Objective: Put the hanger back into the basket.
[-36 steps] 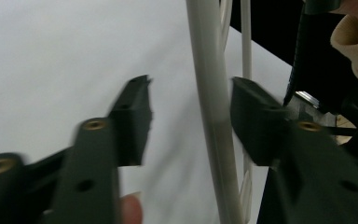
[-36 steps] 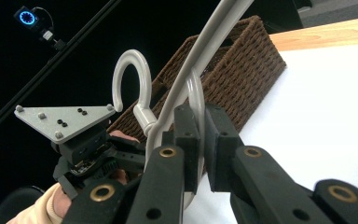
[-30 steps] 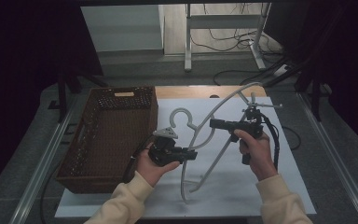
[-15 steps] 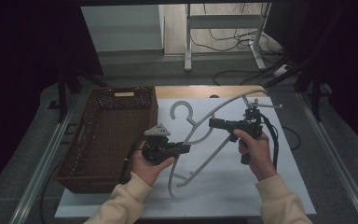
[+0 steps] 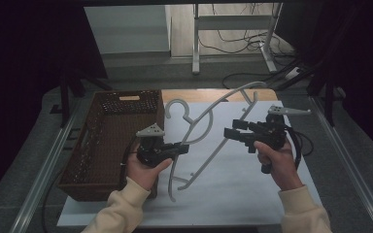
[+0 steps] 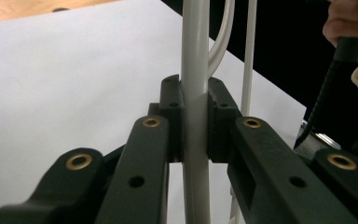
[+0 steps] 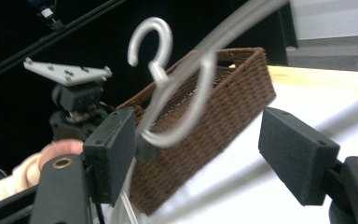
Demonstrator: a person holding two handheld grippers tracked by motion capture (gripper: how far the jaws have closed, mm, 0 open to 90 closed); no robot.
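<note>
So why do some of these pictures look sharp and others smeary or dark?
High view: dim, with black surroundings; the white sheet is the brightest part. Left gripper view: the hanger bar clamped in the left gripper is fairly sharp, while the sheet behind looks washed out. Right gripper view: the hanger's arm blurs across the top, the hook and the basket read clearer, and the close fingers are soft.

In my right gripper view the hanger (image 7: pixel 168 112) arm smears to blur toward the top edge; the basket (image 7: pixel 214 116) hides its lower curve's backdrop. Left gripper view cuts the hanger off top and bottom.
</note>
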